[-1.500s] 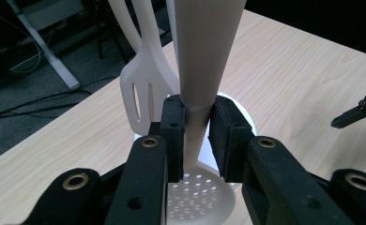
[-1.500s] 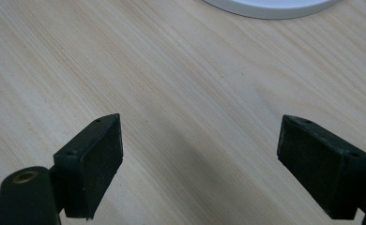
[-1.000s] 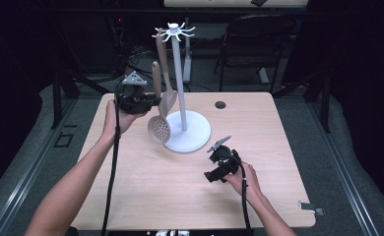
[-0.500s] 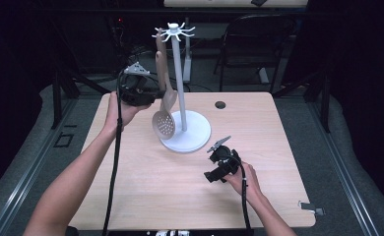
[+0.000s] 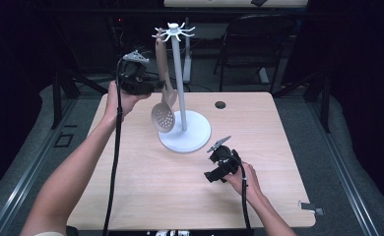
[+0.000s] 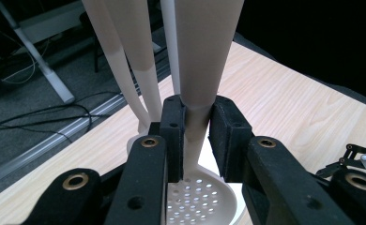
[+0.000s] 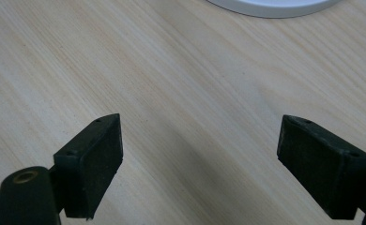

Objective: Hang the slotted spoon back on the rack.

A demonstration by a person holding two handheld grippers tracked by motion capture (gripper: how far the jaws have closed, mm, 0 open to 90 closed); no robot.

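My left gripper [image 5: 154,87] is raised over the table's far left, shut on the handle of a beige slotted spoon [image 5: 163,117]. In the left gripper view the jaws pinch the narrow neck of the spoon [image 6: 197,129], just above its perforated bowl. The spoon hangs upright next to the white stand [image 5: 178,73], with its handle tip close to the hooks [image 5: 174,32] on top. A second beige utensil handle [image 6: 141,70] stands beside the pole. My right gripper [image 5: 218,164] rests low at the table's front right, open over bare wood [image 7: 200,159].
The stand's round white base [image 5: 192,137] sits mid-table, and its rim [image 7: 270,7] lies just ahead of the right gripper. A small black disc [image 5: 220,104] lies near the far edge. A dark chair [image 5: 259,44] stands behind the table.
My left gripper has lifted the slotted spoon higher and nearer the stand's top. The right gripper has stayed where it was.
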